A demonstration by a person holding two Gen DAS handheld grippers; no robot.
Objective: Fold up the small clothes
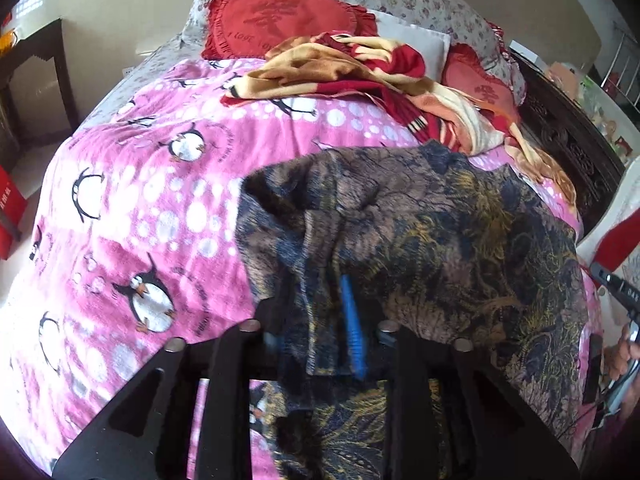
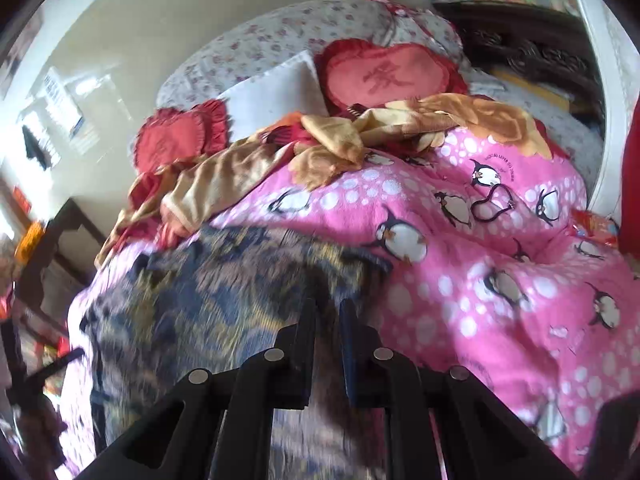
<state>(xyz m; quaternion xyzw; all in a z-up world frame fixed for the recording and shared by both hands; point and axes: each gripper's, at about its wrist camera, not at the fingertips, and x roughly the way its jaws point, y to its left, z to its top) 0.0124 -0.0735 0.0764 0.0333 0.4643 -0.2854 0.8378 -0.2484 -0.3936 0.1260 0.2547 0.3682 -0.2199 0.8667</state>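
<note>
We had the garment (image 1: 440,232) spread over the pink blanket (image 1: 132,184), filling the lower centre and right of the left wrist view and the lower left of the right wrist view. Its long axis seemed to run across the bed, from one gripper to the other, though the blur in the right view kept us from being sure.

Our left gripper (image 1: 316,320) sat low at the cloth's left edge, a bunched fold of garment pinched between its fingers and draped over them, the blue pad (image 1: 352,320) showing beside the fold. It pointed toward the pillows (image 1: 272,20) at the top of the frame.

Our right gripper (image 2: 327,320) was at the garment's opposite edge, its fingers nearly together with cloth drawn into the narrow gap, so we judged it was holding that edge too. It pointed the same way.

With each hand on its own edge, we judged the next move turned on carrying one edge across the cloth toward the other.
</note>
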